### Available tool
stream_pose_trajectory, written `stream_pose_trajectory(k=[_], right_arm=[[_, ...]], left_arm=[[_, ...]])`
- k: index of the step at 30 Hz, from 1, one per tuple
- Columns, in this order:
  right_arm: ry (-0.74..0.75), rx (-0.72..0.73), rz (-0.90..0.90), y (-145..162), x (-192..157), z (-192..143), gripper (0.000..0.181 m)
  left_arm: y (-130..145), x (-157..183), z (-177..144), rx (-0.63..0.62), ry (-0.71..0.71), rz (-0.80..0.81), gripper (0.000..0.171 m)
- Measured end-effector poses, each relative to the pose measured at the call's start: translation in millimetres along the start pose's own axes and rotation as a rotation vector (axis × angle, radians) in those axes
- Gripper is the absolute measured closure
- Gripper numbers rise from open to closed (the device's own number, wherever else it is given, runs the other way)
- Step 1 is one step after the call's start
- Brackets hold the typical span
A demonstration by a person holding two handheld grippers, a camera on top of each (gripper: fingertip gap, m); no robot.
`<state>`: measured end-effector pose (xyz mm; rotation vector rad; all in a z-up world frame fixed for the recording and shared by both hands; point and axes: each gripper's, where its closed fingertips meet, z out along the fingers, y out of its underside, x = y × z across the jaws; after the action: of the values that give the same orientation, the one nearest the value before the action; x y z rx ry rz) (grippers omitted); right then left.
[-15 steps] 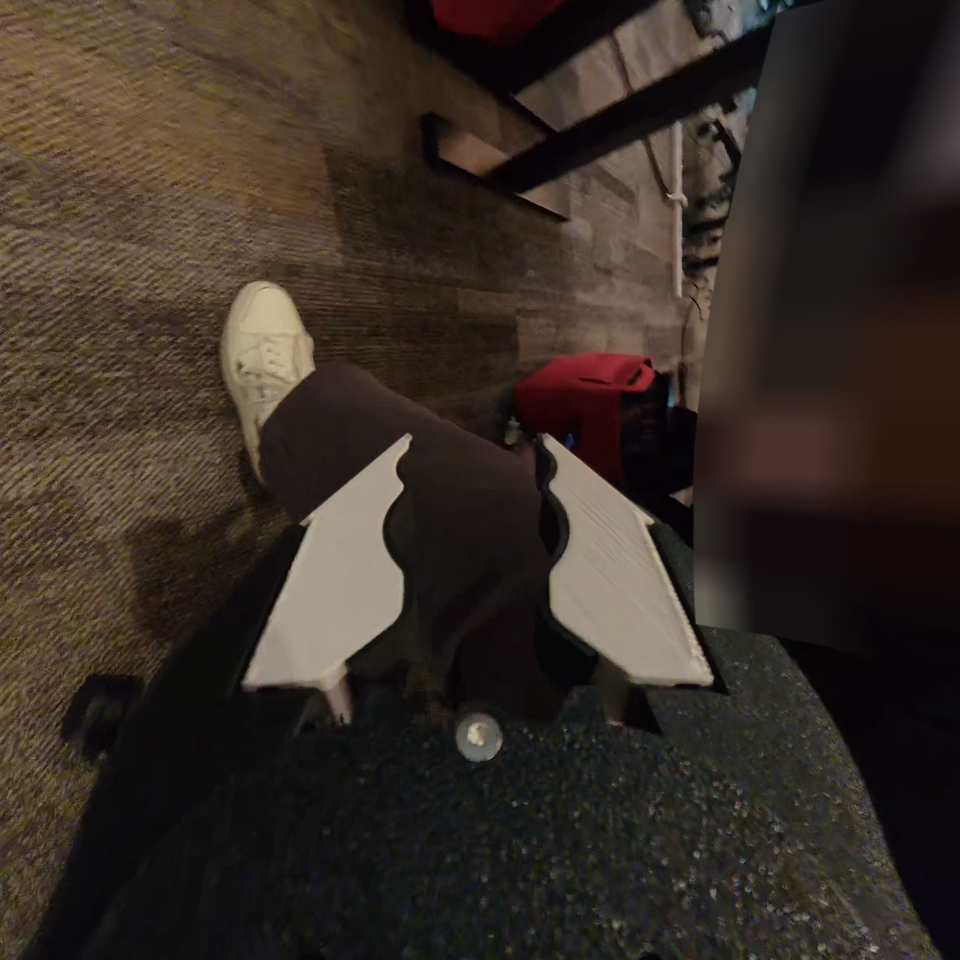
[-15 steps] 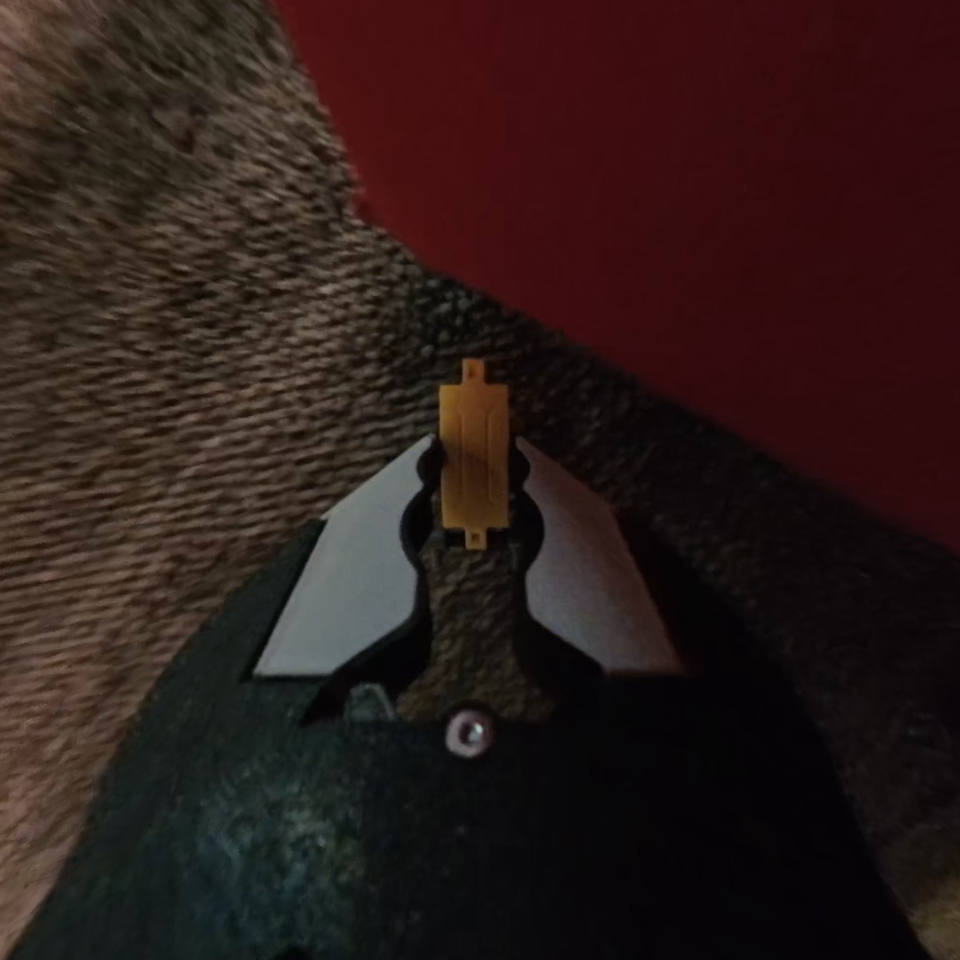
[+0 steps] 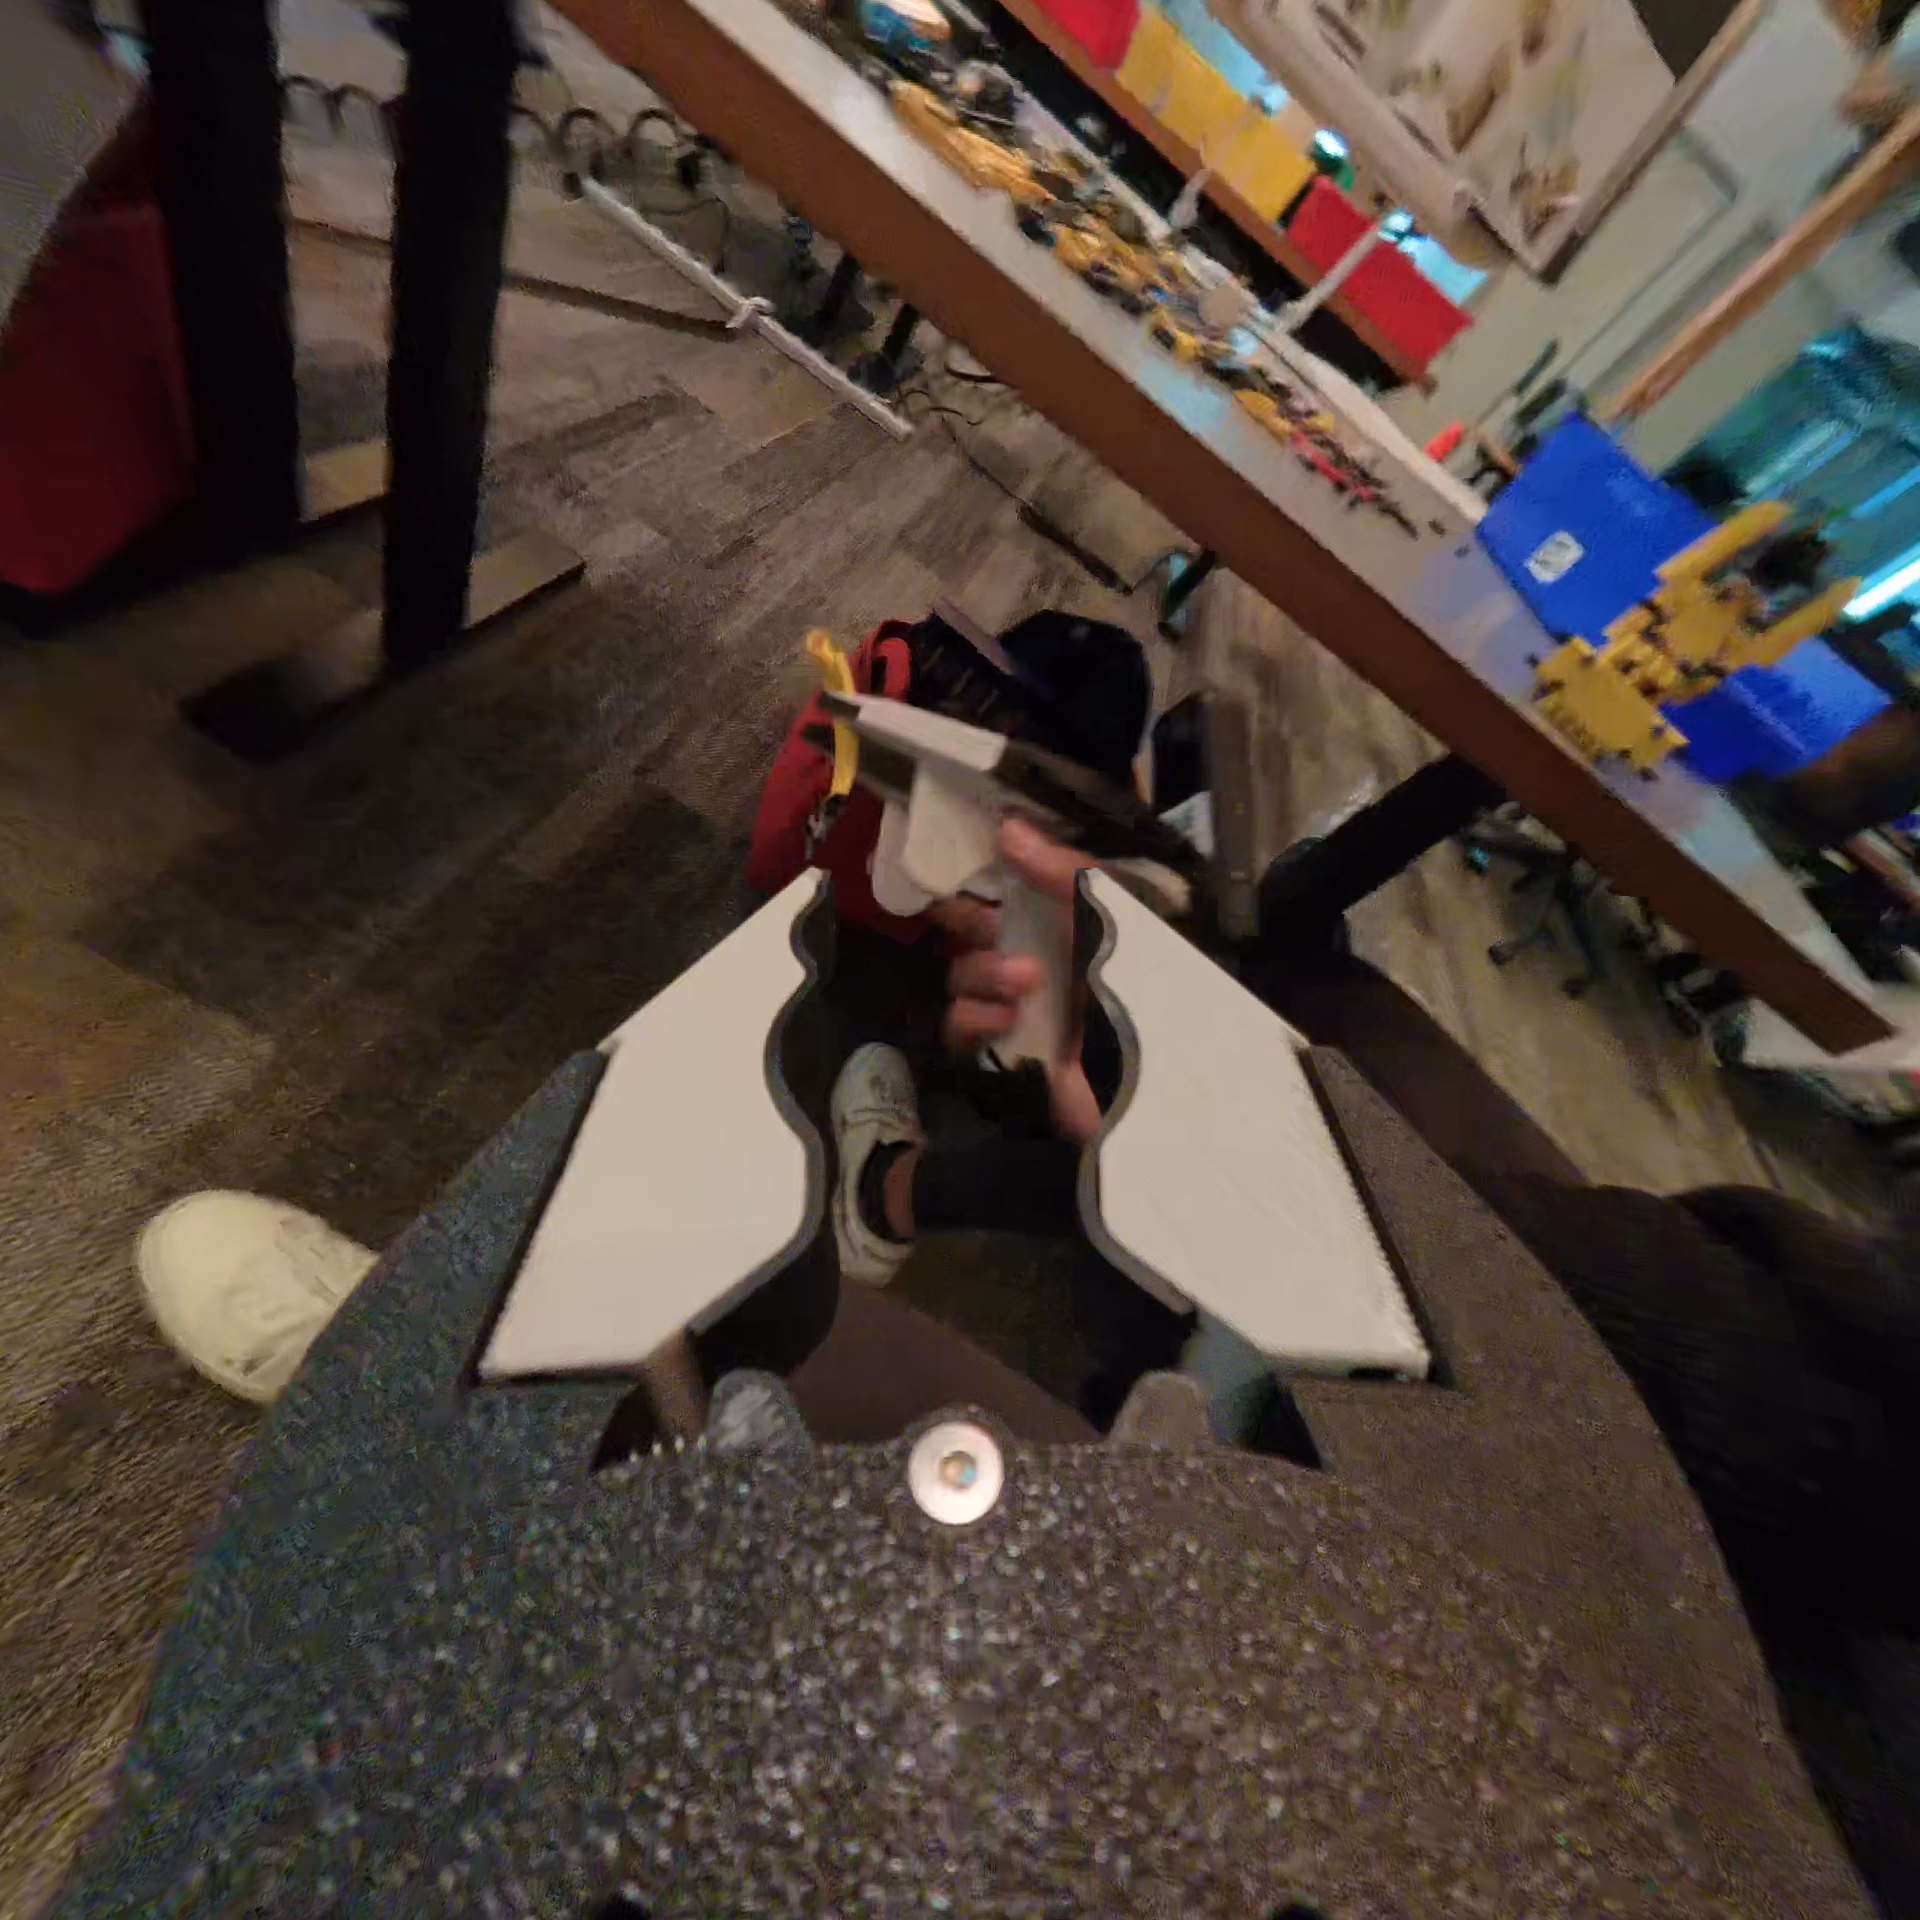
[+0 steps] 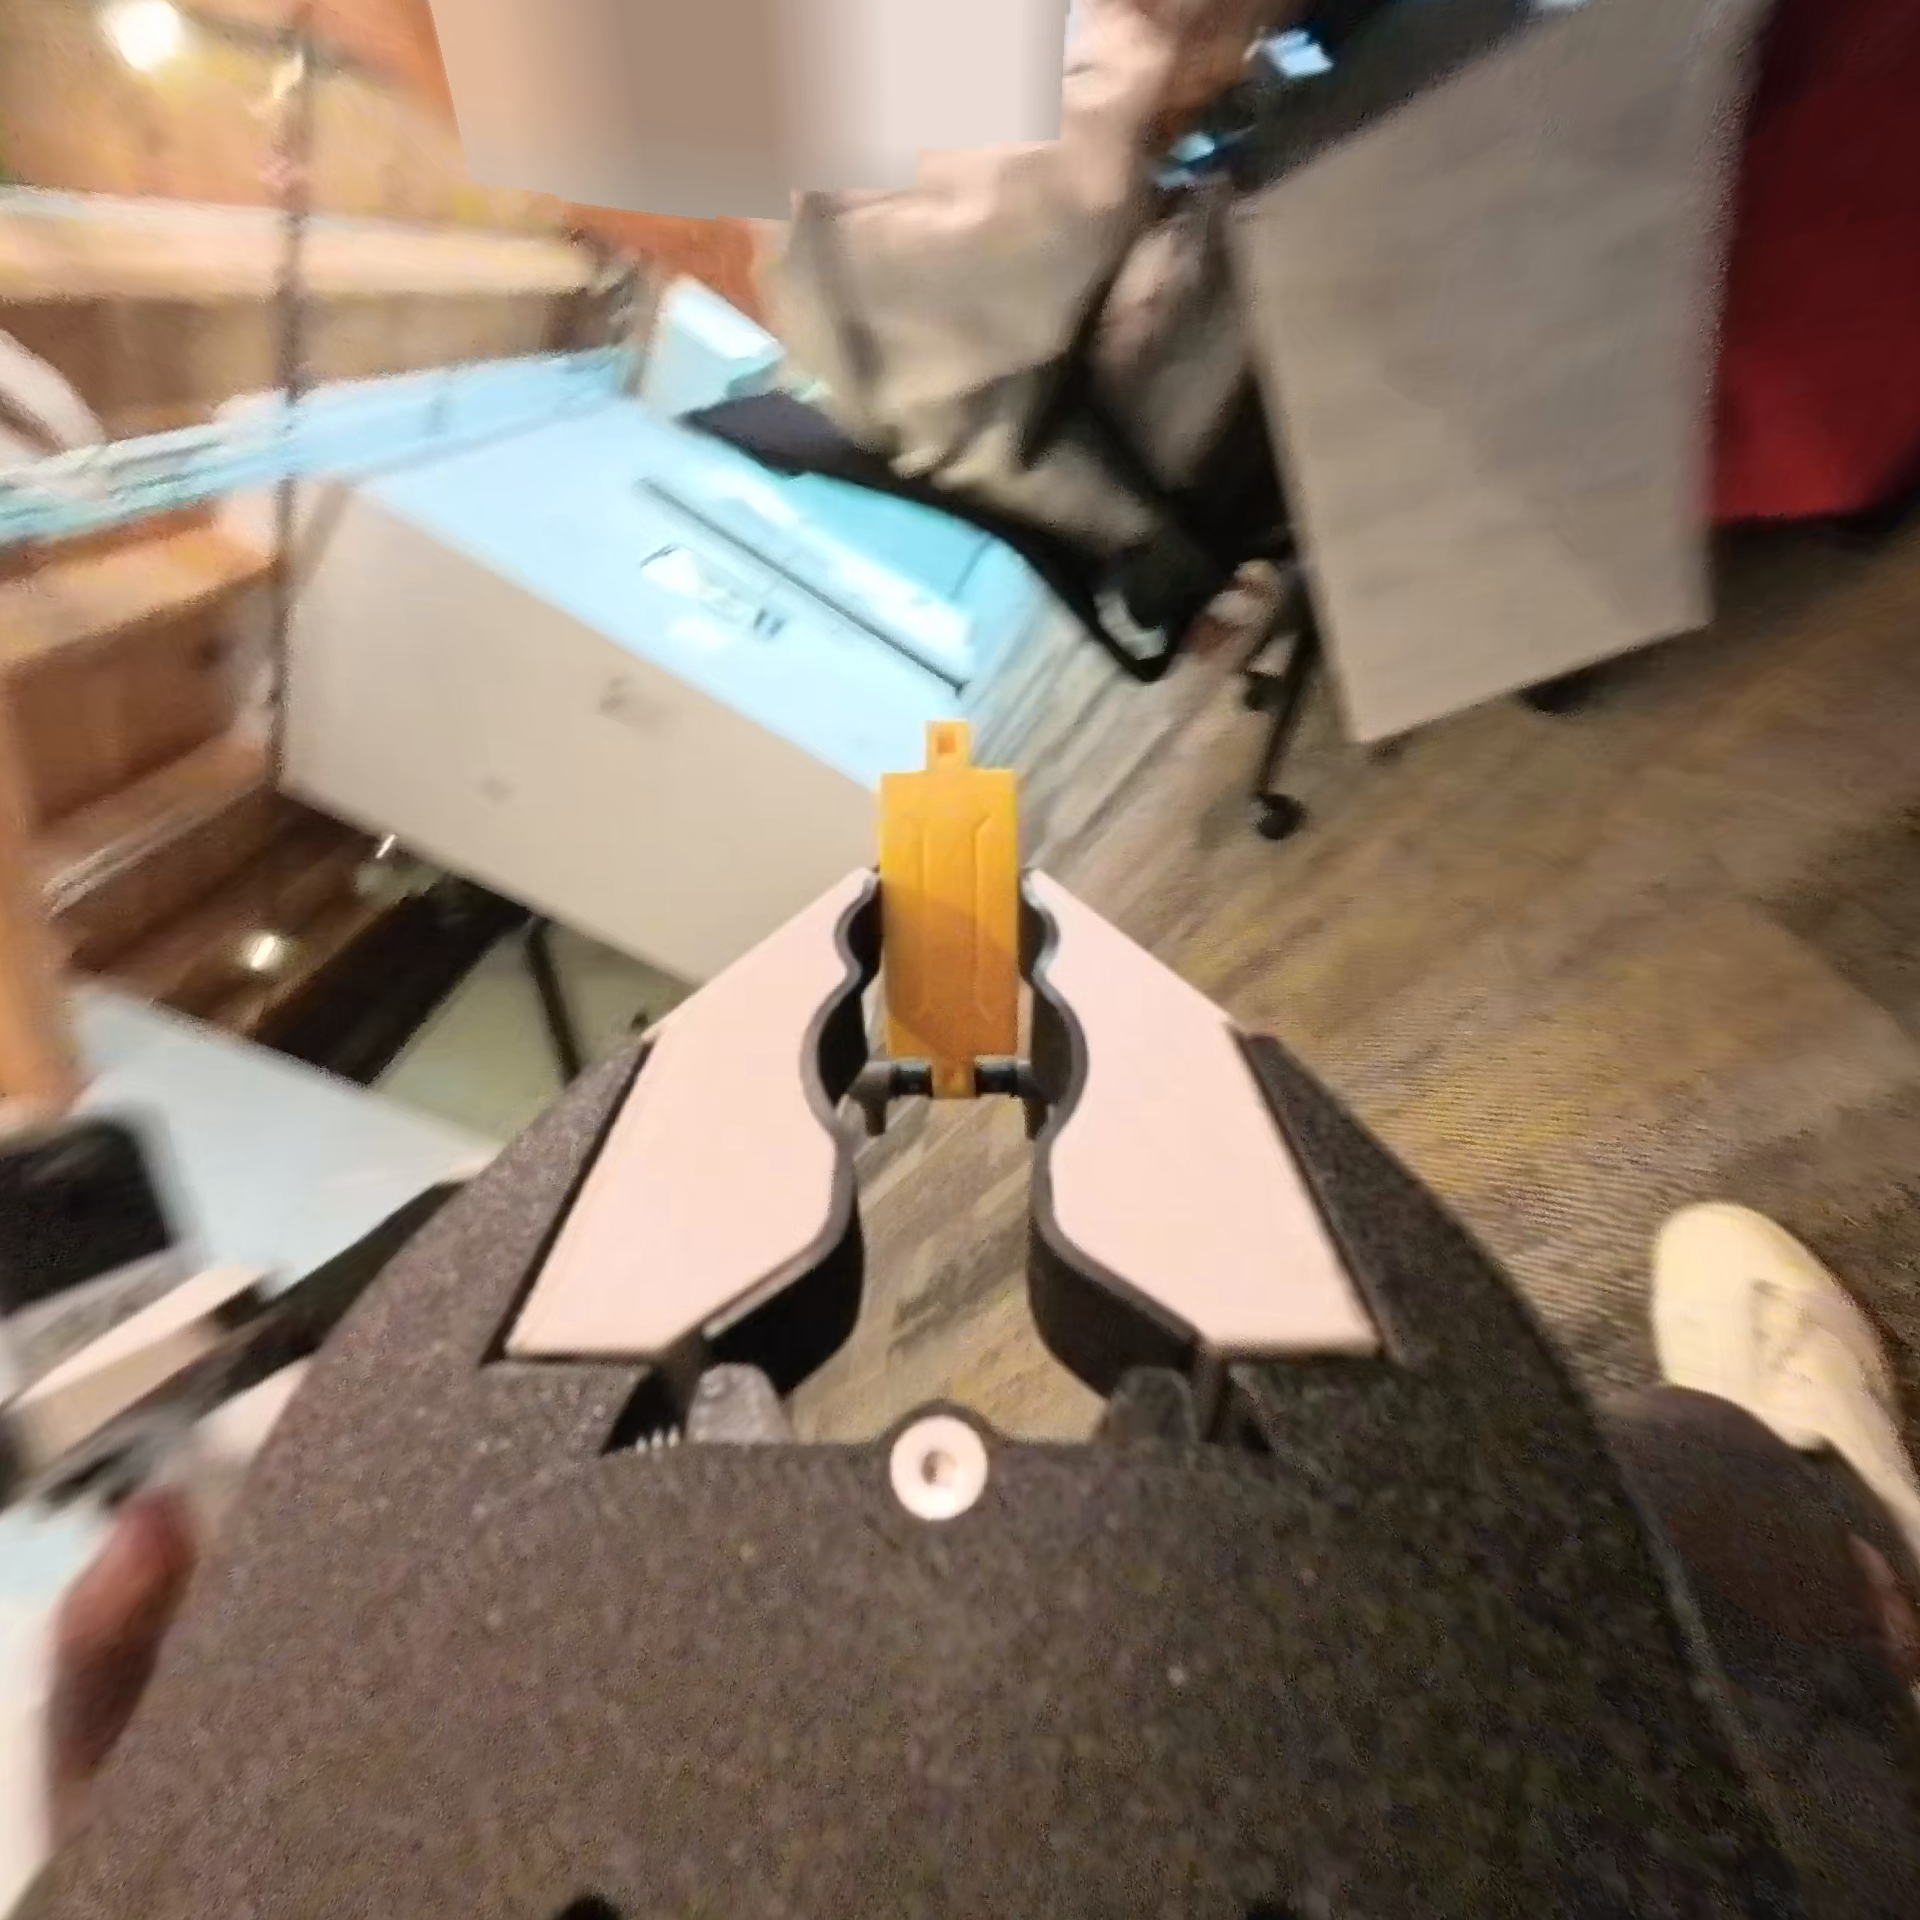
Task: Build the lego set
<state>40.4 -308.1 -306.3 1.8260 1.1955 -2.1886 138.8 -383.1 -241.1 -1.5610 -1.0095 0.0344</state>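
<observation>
My right gripper is shut on a flat orange-yellow plastic piece that stands upright between the fingertips, held in the air above the carpet. Small black pins stick out at its lower end. My left gripper is open and empty, pointing down at the floor. Beyond it in the left wrist view, a hand holds the right gripper, with the yellow piece at its tip.
A long brown-edged table carries scattered yellow parts, a yellow model and blue bins. A red bag, black table legs and white shoes are on the carpet. A white cabinet and office chair stand ahead.
Both grippers have swung upward from the floor. The right gripper has risen from the carpet beside the red thing, still holding the yellow piece. The left gripper remains open.
</observation>
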Motion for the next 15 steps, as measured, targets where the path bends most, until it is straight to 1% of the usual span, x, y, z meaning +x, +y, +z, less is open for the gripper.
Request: stream_pose_trajectory(k=[1, 2, 3, 5, 6, 8, 10, 12, 15], right_arm=[[-0.064, -0.028, -0.051, 3.6, -43.8, -15.9, 0.156], [-0.109, -0.052, -0.112, 5.7, -78.2, -35.1, 0.156], [-0.127, -0.058, -0.181, 3.6, -103.2, -56.7, 0.156], [-0.118, -0.01, -0.309, -12.1, -132.5, -100.9, 0.156], [-0.107, 0.018, -0.353, -21.0, -140.1, -120.1, 0.156], [-0.083, 0.049, -0.406, -33.5, -146.7, -148.6, 0.156], [-0.07, 0.058, -0.447, -38.2, -145.3, -166.5, 0.156], [-0.047, 0.064, -0.482, -38.6, -133.9, -175.5, 0.156], [-0.006, 0.029, -0.502, -30.5, -107.6, -184.6, 0.156]], left_arm=[[-1.2, 17.9, 2.1, 0.011, 0.059, -0.002, 0.126], [-5.3, 40.7, 0.7, 0.042, 0.139, -0.008, 0.125], [-9.9, 62.0, -3.2, 0.082, 0.204, -0.005, 0.125], [-11.6, 96.3, -11.7, 0.125, 0.282, 0.039, 0.125], [-6.4, 108.1, -13.4, 0.117, 0.293, 0.073, 0.125], [13.6, 122.2, -13.1, 0.062, 0.287, 0.132, 0.125], [34.5, 128.2, -12.6, 0.007, 0.279, 0.14, 0.125], [51.6, 128.8, -12.2, -0.035, 0.278, 0.122, 0.125], [67.0, 118.5, -4.6, -0.09, 0.255, 0.062, 0.125]])
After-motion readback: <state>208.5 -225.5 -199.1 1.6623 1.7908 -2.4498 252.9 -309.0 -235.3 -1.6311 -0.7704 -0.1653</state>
